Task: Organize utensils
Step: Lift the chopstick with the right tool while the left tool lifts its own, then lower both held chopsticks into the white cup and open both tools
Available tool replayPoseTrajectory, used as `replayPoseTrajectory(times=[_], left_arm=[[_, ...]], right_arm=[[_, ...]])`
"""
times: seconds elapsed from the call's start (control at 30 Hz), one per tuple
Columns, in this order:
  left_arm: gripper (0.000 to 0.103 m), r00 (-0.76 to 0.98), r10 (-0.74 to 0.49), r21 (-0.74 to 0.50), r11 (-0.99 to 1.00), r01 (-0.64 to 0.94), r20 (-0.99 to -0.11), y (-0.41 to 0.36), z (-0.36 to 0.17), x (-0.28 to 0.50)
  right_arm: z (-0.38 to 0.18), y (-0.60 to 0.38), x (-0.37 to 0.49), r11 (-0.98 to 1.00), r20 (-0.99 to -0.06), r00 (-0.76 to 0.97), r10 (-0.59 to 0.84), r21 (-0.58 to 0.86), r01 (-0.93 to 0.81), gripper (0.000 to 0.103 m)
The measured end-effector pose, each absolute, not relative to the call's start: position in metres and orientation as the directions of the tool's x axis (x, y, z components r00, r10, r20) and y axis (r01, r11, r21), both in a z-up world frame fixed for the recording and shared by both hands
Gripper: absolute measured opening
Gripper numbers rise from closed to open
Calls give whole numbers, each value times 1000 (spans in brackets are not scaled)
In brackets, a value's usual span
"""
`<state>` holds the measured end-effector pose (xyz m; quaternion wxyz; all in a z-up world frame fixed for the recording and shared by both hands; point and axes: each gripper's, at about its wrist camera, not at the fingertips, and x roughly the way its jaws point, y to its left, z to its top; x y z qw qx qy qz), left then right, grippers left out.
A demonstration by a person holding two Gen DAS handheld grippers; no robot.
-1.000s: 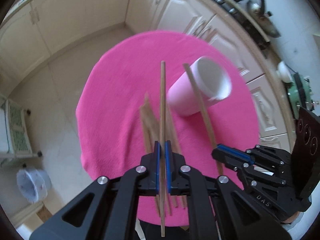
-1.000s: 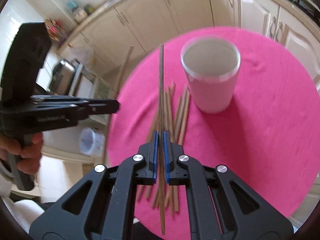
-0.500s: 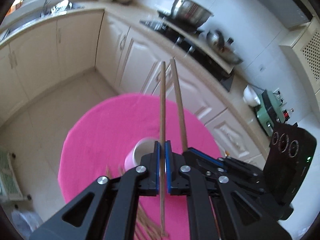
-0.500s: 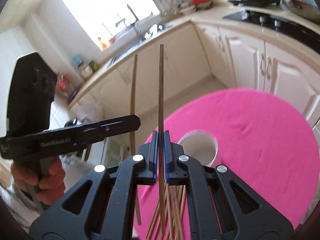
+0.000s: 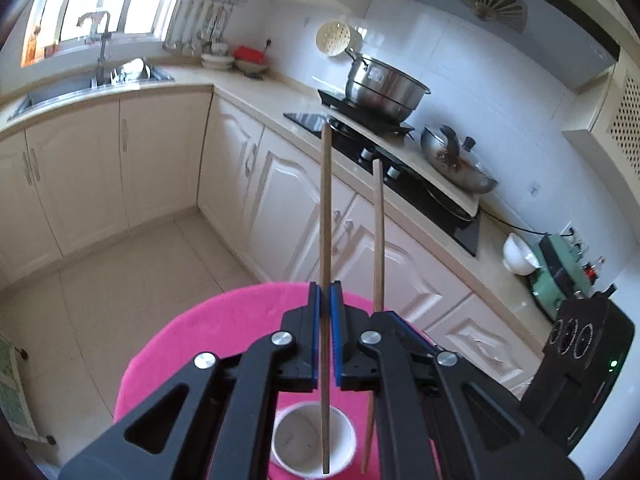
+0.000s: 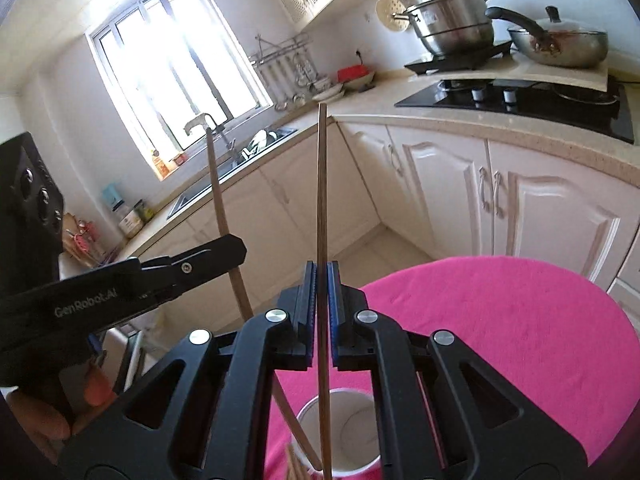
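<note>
My left gripper is shut on a wooden chopstick held nearly upright, its lower end over the mouth of the white cup. Just to its right, my right gripper grips a second chopstick. In the right wrist view, my right gripper is shut on its chopstick, which runs down over the cup. The left gripper and its slanting chopstick show at the left. Loose chopsticks lie beside the cup on the pink cloth.
The round table with the pink cloth stands in a kitchen. Cream cabinets and a counter run behind it, with a hob and steel pot, a wok and a sink. A person's hand grips the left tool.
Both grippers have risen and tipped upward with their chopsticks. The cup has slid from mid-view to the bottom edge, and the chopsticks' lower ends now hang over its mouth.
</note>
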<state>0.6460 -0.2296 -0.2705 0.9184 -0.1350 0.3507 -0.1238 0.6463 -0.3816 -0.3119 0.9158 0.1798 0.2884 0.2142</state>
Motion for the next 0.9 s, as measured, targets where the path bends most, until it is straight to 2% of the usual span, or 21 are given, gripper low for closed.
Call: replayPoseTrajectory(times=[0.5, 0.9], left_arm=[[5, 677, -298, -309, 945, 108, -673, -220, -329, 649], [5, 646, -364, -366, 920, 137, -671, -216, -323, 663]], right_arm=[[-362, -368, 657, 840, -448, 743, 497, 463, -283, 6], [-352, -375, 631, 780, -418, 693, 588, 520, -348, 6]])
